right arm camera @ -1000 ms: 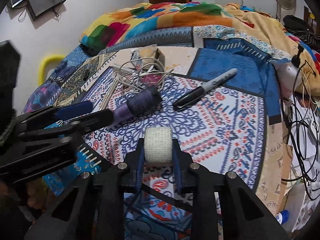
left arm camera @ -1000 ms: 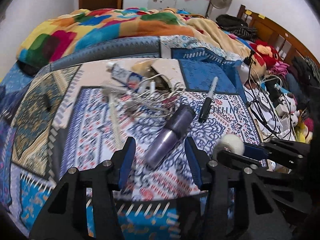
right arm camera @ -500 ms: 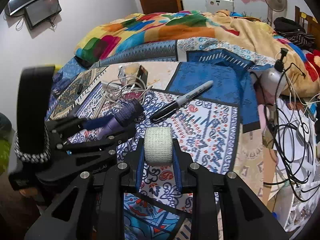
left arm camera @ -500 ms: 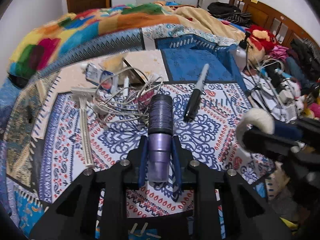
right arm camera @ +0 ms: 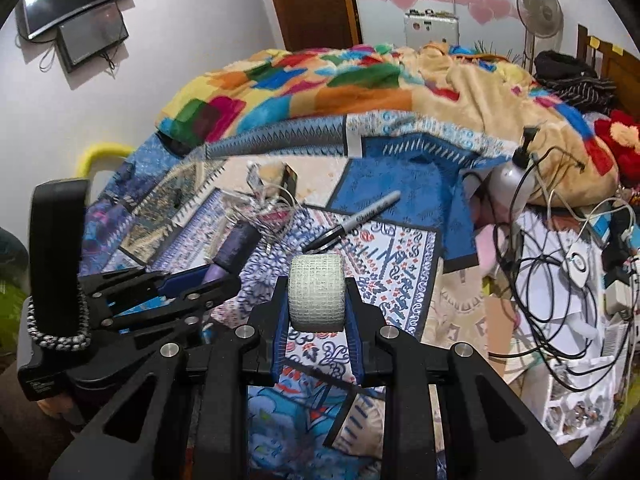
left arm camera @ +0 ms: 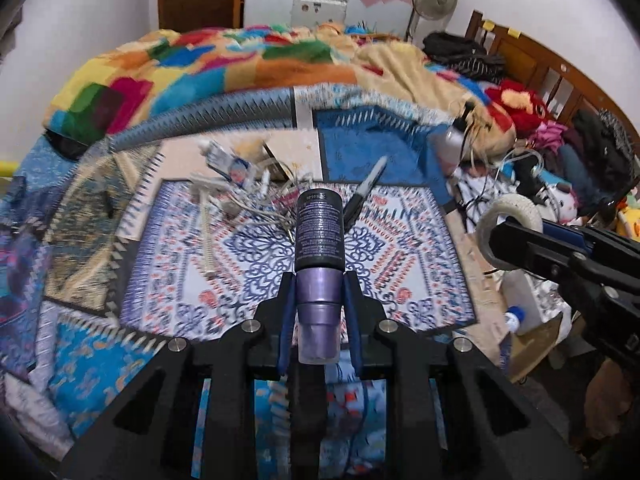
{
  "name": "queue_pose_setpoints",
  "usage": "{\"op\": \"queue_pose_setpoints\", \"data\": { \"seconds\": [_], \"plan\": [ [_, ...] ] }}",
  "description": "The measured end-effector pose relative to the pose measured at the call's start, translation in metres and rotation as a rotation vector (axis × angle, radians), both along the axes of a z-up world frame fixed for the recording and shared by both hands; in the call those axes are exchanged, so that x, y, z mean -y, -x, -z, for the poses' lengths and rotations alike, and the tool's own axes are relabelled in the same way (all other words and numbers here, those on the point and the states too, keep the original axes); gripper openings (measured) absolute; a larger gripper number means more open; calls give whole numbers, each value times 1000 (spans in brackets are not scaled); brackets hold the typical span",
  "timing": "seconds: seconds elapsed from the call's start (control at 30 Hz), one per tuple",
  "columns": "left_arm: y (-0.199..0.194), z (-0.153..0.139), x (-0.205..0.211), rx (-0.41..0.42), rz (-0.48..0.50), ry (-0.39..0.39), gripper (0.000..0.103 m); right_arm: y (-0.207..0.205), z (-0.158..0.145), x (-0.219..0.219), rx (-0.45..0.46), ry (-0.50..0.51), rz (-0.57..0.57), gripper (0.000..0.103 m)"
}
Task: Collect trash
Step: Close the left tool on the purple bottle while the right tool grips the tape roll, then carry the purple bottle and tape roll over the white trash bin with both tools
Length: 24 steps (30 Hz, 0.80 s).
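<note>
Purple bottle [left arm camera: 319, 264], one; white tape roll [right arm camera: 317, 291], one; marker [right arm camera: 354, 221], one.

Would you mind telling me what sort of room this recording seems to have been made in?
Most likely a lived-in bedroom: a bed heaped with a colourful patchwork blanket, a wooden headboard along its far side, and a standing fan by the wall.
</note>
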State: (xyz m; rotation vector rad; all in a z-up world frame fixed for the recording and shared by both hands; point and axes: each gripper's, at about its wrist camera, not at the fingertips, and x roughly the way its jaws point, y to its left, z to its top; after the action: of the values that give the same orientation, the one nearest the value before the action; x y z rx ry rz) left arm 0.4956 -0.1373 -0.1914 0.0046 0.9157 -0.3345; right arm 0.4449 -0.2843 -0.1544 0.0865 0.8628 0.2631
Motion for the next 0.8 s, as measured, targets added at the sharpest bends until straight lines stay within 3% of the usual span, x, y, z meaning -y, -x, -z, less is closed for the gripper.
{"op": "queue_pose_setpoints", "data": {
  "seconds": [0.43, 0.8],
  "plan": [
    [110, -115, -39, 182, -76, 28, 22, 76, -91, -27, 165, -1, -49, 23],
    [211, -160, -98, 287, -194, 14, 22, 146, -139, -68, 262, -23, -138, 23]
  ]
}}
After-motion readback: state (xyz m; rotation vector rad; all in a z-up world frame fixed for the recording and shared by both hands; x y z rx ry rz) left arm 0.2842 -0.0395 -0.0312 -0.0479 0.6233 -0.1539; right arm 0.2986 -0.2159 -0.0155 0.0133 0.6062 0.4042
